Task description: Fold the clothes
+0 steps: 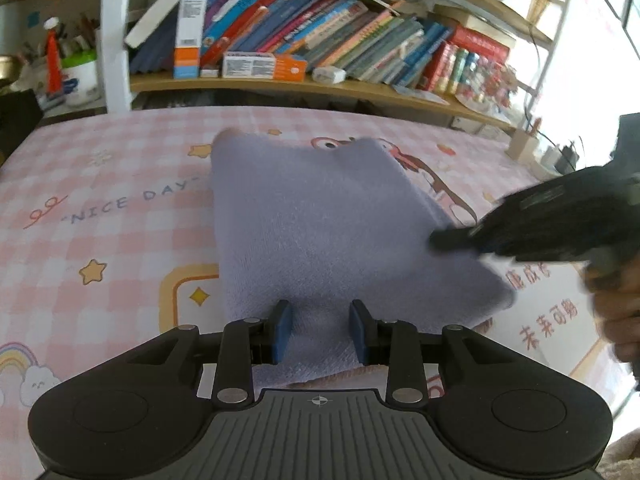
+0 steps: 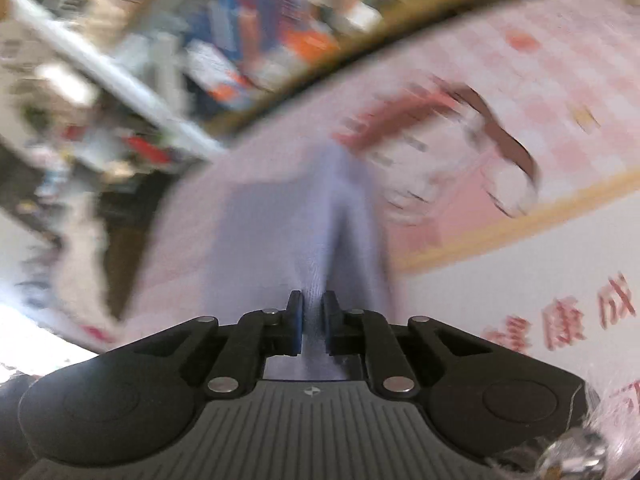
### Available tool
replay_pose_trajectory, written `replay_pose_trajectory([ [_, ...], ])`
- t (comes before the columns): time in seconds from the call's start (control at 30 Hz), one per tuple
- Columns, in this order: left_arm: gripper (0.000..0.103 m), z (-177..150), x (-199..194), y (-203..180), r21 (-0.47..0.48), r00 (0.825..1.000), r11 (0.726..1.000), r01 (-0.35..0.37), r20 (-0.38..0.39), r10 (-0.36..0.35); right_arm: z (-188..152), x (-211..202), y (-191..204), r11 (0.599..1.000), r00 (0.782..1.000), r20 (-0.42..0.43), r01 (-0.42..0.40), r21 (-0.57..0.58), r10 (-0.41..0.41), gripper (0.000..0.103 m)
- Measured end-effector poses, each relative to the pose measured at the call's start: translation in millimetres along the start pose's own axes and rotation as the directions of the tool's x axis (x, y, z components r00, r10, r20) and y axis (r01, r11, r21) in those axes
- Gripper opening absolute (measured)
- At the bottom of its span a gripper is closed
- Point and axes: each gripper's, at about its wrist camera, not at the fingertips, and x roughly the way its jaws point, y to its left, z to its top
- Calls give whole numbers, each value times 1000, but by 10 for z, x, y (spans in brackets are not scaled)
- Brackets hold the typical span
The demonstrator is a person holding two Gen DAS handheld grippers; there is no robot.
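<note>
Lavender cloth [image 1: 320,216] fills the middle of the left wrist view, spread over the pink checked table [image 1: 100,200], its near edge running between the wide-apart pads of the left hand-held gripper [image 1: 320,330], while the right hand-held gripper [image 1: 444,240] reaches in from the right edge onto the cloth's side, bookshelf [image 1: 300,40] across the top. Blurred right wrist view: the right hand-held gripper [image 2: 311,320] sits at lower centre, narrowed onto a raised ridge of the cloth [image 2: 320,220].

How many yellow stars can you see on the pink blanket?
3. One star left of the purple cloth, a diamond star by its near corner, one at its far corner. The cloth may hide more.
</note>
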Motion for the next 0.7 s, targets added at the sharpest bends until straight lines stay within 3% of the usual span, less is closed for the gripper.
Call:
replay_pose_trajectory([
  [0.1, 32, -3, 2, 17, 14, 1000, 1000, 12, -1, -12, 24, -20, 72, 1000, 1000, -1, 11, -27, -11, 10],
  [0.2, 32, -9, 8, 29, 28, 1000, 999, 21, -4, -21, 93, -59, 185, 997, 1000, 28, 16, -73, -14, 21],
  [0.23, 32, -7, 11, 28, 35, 1000, 999, 24, -6, -23, 128, -32, 222, 996, 999, 40, 26, -87, -23, 30],
  [0.27, 32, -3, 14, 35, 37, 1000, 999, 28, -8, -28, 164, 0, 259, 994, 998, 53, 38, -101, -33, 31],
  [0.33, 32, 7, 17, 60, 31, 999, 999, 40, -13, -39, 154, 26, 279, 992, 997, 61, 52, -117, -45, 28],
  [0.37, 32, 12, 19, 72, 28, 999, 999, 46, -16, -45, 147, 38, 287, 990, 997, 65, 59, -125, -51, 18],
  [0.43, 32, 23, 23, 99, 19, 998, 998, 57, -22, -56, 132, 61, 304, 987, 995, 73, 72, -141, -62, 11],
  [0.7, 32, 53, 66, 165, -5, 994, 995, 95, -44, -95, 72, 153, 371, 971, 989, 107, 126, -201, -106, 11],
])
